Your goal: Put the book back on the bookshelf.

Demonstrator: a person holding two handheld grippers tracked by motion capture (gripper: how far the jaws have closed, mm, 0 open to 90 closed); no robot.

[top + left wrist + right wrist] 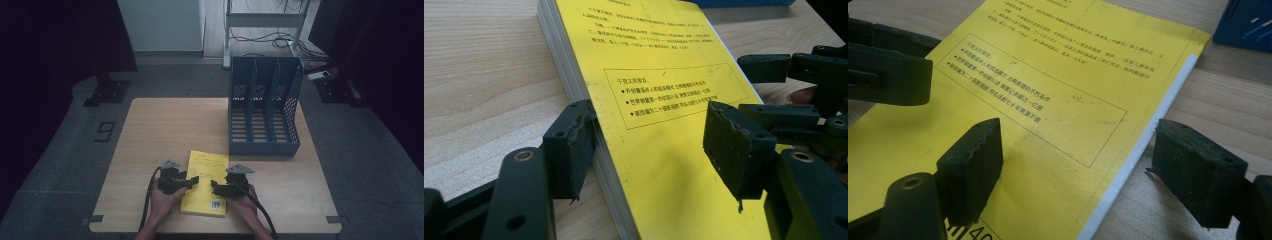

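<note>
A yellow book (207, 165) lies flat on the wooden table (165, 130) near its front edge, cover up, with printed text in a box. My left gripper (192, 179) is at the book's left side, open. In the left gripper view one jaw stands against the page edge and the other hangs over the cover of the book (659, 75). My right gripper (215, 186) is at the book's right side, also open (1083, 170). One of its jaws is over the cover of the book (1048, 90) and the other over the table beside the white spine edge.
A blue three-slot file holder (265, 110) stands on the table behind the book, at the back right, slots open toward the front. A person's hands hold both grippers at the table's front edge. Bare wood lies to the left of the book.
</note>
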